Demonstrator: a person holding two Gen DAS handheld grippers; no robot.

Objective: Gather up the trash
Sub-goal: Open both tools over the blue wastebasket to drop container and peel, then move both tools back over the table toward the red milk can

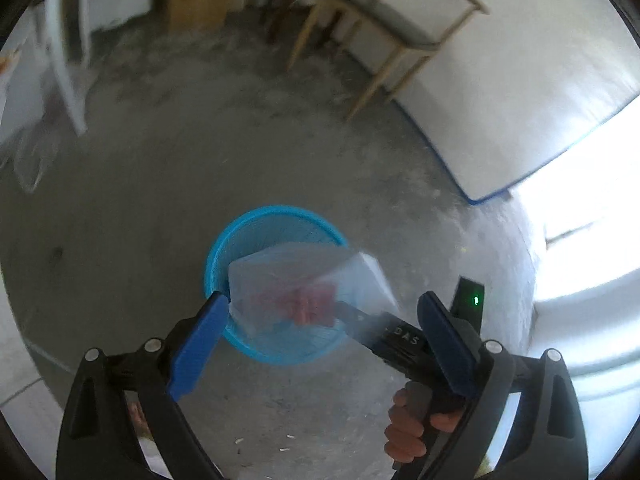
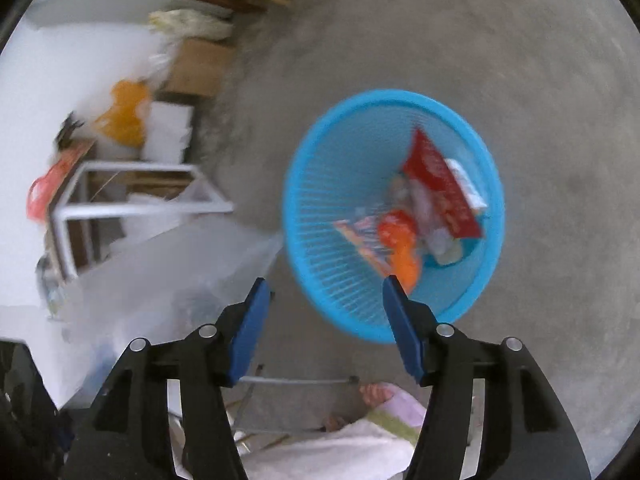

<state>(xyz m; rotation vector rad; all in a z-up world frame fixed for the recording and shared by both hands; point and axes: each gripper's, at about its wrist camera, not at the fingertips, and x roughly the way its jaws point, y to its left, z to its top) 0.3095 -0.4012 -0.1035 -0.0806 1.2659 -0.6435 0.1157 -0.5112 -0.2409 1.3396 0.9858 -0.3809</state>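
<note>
Hovering above blue mesh wastebasket (image 2: 320,200) on concrete floor (image 2: 520,60): right gripper (image 2: 324,300), jaws spread apart, nothing between them. Inside basket: red wrapper (image 2: 440,184), orange packet (image 2: 400,240), other blurred litter. Left gripper (image 1: 320,320) also over basket, fingers wide apart, gripping nothing. Translucent plastic bag (image 1: 288,284) with reddish contents sits over basket mouth, blurred; whether anything holds it, cannot tell.

The gray concrete floor (image 2: 500,40) all around the blue basket (image 2: 320,208) is bare, so there is lots of room to reach in. The basket's mouth is wide open on top. Wrappers (image 2: 436,192) fill its bottom. A wooden chair (image 1: 384,28) stands well away, by the wall.
</note>
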